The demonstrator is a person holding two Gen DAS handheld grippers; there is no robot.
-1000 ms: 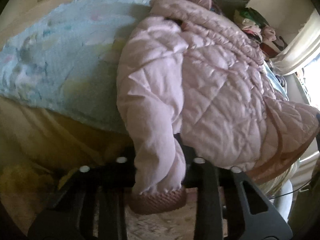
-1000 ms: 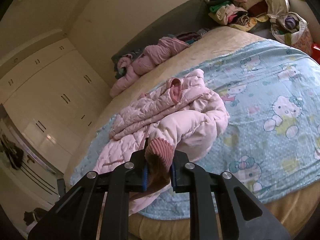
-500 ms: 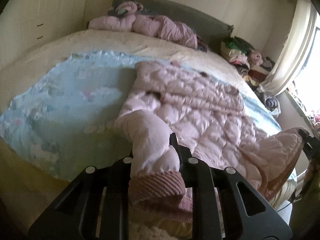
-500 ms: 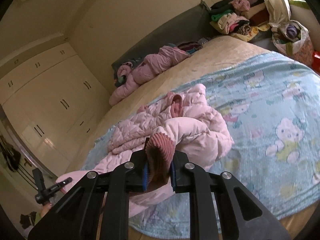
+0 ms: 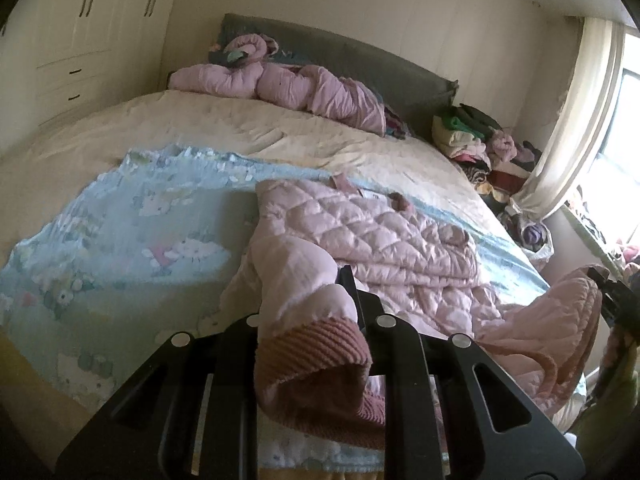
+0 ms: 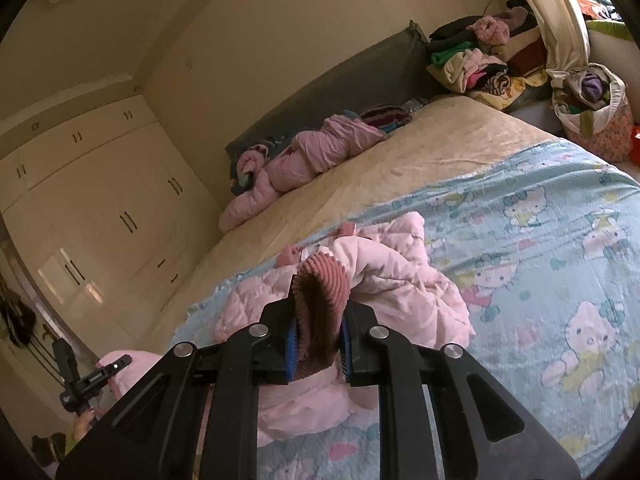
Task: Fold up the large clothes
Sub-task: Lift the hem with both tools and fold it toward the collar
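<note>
Beyond the quilted jacket (image 5: 384, 232), another pink coat (image 5: 280, 84) lies by the headboard (image 5: 360, 56).

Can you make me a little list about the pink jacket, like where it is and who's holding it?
garment: pink quilted jacket
where: on the blue cartoon blanket on the bed
left gripper: jaws shut on one ribbed cuff
right gripper: jaws shut on the other ribbed cuff
fold: not yet done, body rumpled
also on bed: another pink jacket by the headboard
</note>
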